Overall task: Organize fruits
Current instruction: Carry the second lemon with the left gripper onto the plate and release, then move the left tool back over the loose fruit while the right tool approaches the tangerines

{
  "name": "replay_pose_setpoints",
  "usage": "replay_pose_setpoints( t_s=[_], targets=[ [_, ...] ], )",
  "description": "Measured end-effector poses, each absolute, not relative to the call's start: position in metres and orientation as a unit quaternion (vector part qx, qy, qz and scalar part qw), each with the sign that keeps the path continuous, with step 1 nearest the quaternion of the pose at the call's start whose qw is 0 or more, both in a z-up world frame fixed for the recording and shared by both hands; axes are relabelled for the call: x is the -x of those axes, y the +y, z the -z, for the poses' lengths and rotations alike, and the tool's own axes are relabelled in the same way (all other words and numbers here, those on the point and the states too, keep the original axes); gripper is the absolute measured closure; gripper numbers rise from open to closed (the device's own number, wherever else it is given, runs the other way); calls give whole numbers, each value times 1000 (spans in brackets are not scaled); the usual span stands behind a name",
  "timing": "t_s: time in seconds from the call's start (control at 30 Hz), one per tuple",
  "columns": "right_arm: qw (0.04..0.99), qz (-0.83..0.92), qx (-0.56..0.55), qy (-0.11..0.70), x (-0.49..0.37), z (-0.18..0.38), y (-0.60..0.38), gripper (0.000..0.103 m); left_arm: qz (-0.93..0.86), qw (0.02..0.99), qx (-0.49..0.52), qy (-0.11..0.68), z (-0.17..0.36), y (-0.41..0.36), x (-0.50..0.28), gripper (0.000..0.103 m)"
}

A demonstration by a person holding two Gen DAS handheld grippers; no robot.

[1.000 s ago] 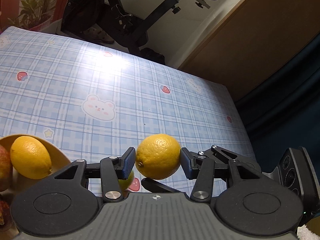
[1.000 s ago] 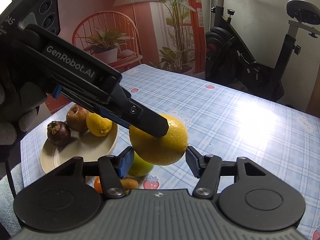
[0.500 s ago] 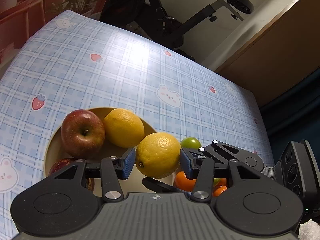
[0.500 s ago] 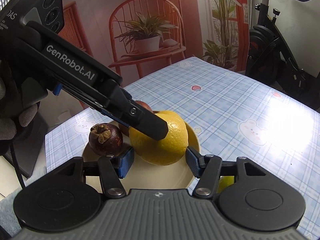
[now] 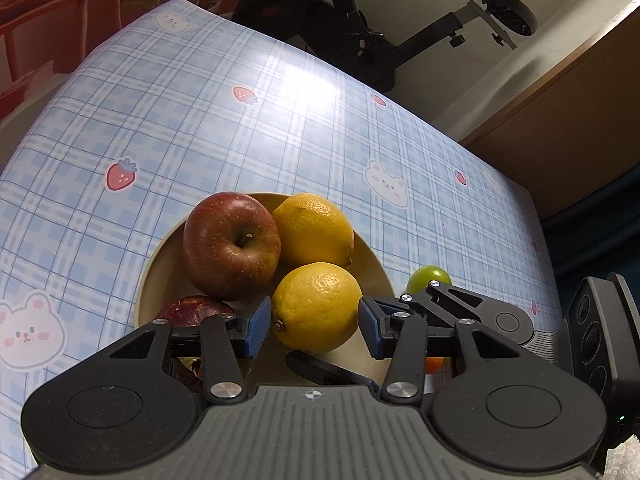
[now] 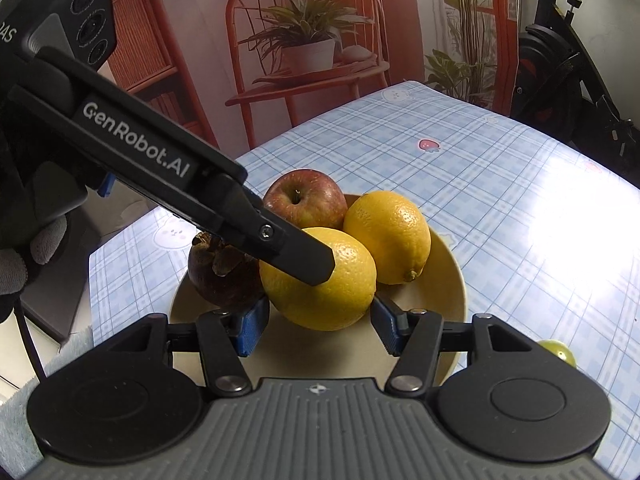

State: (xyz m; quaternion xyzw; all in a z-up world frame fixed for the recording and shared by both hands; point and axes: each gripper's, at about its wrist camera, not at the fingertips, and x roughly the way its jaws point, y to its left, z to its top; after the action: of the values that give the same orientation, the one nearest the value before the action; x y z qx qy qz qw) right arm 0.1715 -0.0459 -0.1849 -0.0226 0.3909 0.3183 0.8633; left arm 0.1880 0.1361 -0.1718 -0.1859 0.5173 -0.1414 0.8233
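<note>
Both of our hand-held grippers have carried the lemon (image 5: 316,307) from over bare bench to above the plate (image 5: 160,264); left hand-held gripper (image 5: 314,322) and right hand-held gripper (image 6: 316,322) each pinch it crosswise; beyond them sit an apple (image 5: 232,246), a second lemon (image 5: 314,230) and a mangosteen (image 6: 222,274), already plated; release remains, and a green fruit (image 5: 430,278) off right waits.

We see two yellow lemons (image 5: 316,306), a red apple (image 5: 231,245) in a tan round dish (image 5: 158,264), on a blue-plaid worktop (image 5: 240,136) printed with strawberries.
</note>
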Motion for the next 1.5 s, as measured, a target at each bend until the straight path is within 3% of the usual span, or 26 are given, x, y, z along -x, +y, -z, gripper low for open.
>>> replay_pose_setpoints(
  t_s=[1.0, 1.5],
  targets=[
    [867, -319, 36, 381, -158, 176, -44, 43, 105, 870, 151, 457, 137, 134, -169, 53],
    [918, -222, -28, 326, -93, 152, -122, 43, 51, 913, 104, 392, 120, 75, -135, 53]
  ],
)
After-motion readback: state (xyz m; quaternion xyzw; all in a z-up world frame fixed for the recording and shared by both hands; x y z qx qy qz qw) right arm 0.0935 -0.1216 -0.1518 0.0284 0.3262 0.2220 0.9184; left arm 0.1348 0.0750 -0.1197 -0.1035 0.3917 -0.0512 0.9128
